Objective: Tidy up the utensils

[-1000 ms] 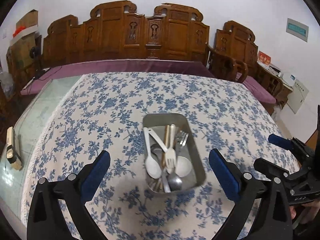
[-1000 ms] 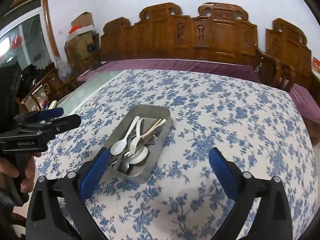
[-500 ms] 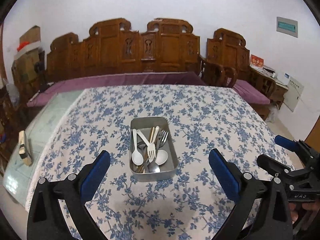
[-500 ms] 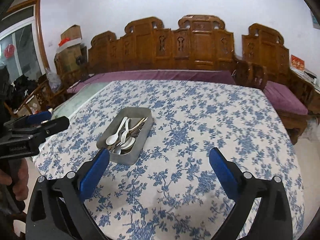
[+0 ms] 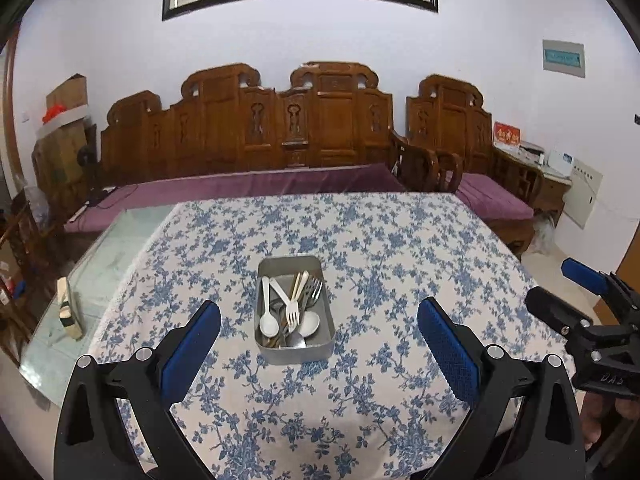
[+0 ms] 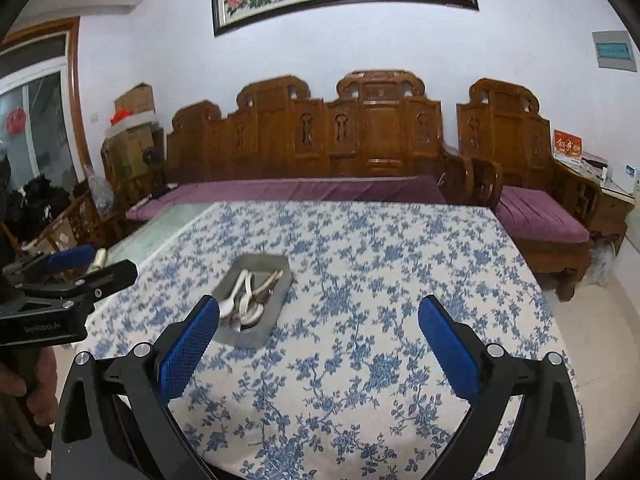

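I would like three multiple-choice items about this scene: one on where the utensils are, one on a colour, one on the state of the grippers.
1. Where are the utensils?
A. Spread over the tablecloth
B. Together in the metal tray
C. On the purple bench

2. What colour are the pads on the gripper fingers?
A. Red
B. Green
C. Blue

3. What state are the two grippers in?
A. Both open and holding nothing
B. Left shut on a fork
C. Right shut on a spoon

Answers:
1 B: the spoons and forks all lie inside the metal tray, which stands on the floral tablecloth.
2 C: the finger pads are blue in both views.
3 A: the left gripper and the right gripper have their fingers wide apart, short of the tray, with nothing between them.
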Demonstrator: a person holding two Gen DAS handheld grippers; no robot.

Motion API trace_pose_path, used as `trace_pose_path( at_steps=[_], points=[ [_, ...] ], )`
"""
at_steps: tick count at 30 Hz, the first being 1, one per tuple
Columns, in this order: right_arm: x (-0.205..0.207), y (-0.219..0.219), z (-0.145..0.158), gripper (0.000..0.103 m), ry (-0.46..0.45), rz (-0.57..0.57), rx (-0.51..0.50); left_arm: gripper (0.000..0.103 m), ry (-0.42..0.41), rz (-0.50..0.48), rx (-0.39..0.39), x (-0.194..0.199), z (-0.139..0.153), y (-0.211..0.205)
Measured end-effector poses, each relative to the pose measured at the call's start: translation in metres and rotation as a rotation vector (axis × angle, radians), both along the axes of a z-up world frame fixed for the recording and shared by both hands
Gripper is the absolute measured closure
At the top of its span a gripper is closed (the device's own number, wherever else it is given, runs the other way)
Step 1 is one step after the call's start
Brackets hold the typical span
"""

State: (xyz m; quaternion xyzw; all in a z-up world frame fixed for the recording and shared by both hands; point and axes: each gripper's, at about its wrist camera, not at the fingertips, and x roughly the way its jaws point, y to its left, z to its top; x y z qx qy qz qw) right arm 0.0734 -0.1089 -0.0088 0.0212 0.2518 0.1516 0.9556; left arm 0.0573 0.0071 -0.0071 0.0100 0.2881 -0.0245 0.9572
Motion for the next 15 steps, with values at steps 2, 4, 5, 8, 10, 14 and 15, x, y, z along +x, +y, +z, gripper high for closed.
trace_pose_path(
  at_steps=[2,4,5,8,10,14,15],
  points=[
    [-0.006,-0.004,0.012,0.003,-0.034,-0.011,0.007,0.008,-0.030,0.003,-0.014,-0.005,0.011,0.001],
    [-0.013,-0.009,0.026,0.003,-0.073,-0.022,0.016,0.008,-0.059,0.003,-0.030,-0.010,0.022,0.002],
    [-0.016,-0.010,0.031,0.003,-0.089,-0.026,0.017,0.008,-0.079,0.003,-0.034,-0.014,0.030,0.002],
    [-0.026,-0.015,0.048,0.003,-0.131,-0.034,0.026,0.008,-0.121,0.008,-0.031,-0.023,0.045,0.001],
    [-0.031,-0.017,0.057,0.003,-0.149,-0.038,0.032,0.008,-0.143,0.014,-0.035,-0.029,0.052,0.000],
    [-0.040,-0.020,0.067,0.003,-0.174,-0.045,0.036,0.008,-0.175,0.022,-0.042,-0.041,0.063,0.000],
    [-0.041,-0.021,0.069,0.003,-0.177,-0.043,0.038,0.008,-0.180,0.023,-0.041,-0.044,0.065,0.000]
  ],
)
